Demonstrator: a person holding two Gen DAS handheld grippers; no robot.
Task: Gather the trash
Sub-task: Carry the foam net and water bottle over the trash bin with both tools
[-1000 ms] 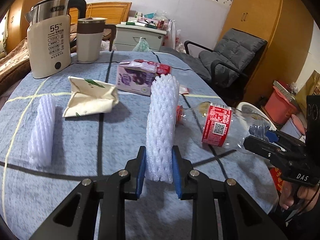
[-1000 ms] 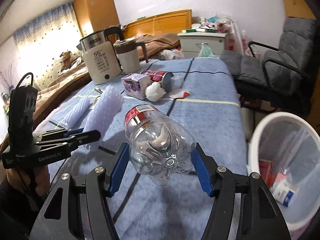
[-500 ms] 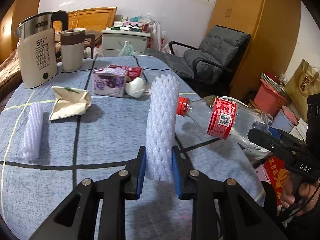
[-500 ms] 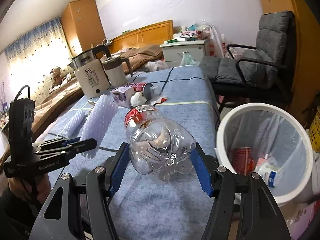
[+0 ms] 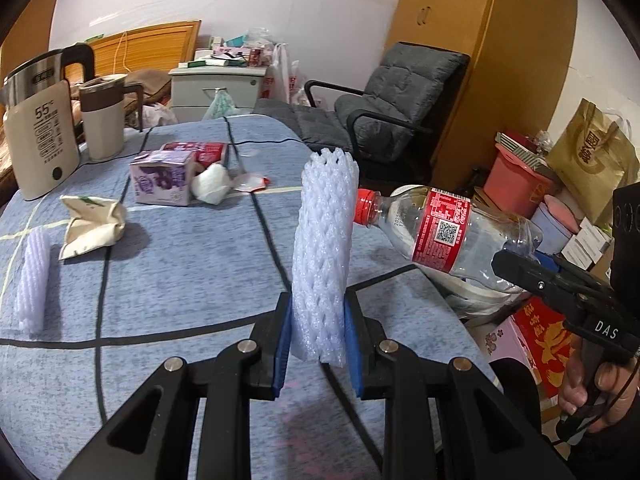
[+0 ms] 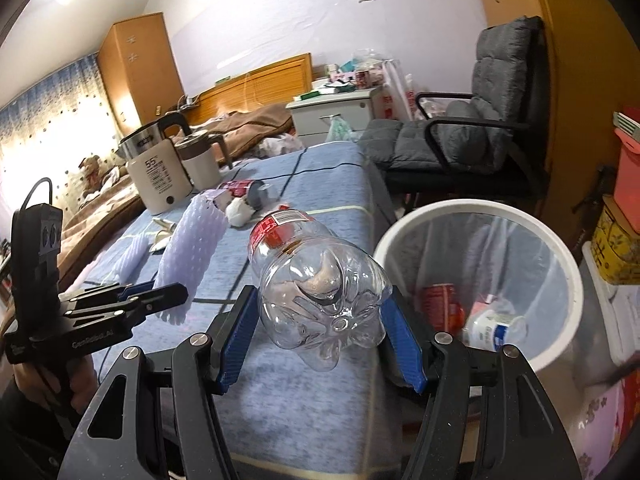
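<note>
- The right gripper has carried the clear plastic bottle off the surface and out to its right edge; a second ago the bottle lay low over the cloth, and now it hangs in the air with its base toward the camera and its red cap pointing back over the surface.
- Its jaws are clamped on the bottle's lower body, one blue pad on each side.
- The white bin has come fully into the right wrist view, just beside the right edge of the surface and to the right of the bottle, with a red can and a small white bottle already inside. The plastic bottle is not yet over the opening.
- The left gripper has lifted too: its jaws stay closed on the lower end of the white foam net sleeve, which stands upright above the near right part of the surface.
- In my judgement, both pieces are in transit to the bin, and the bottle looks likely to go first.
- Left on the surface: another foam sleeve near the left edge, a crumpled carton, a purple carton and a white wad toward the far side, so more trips remain.
</note>
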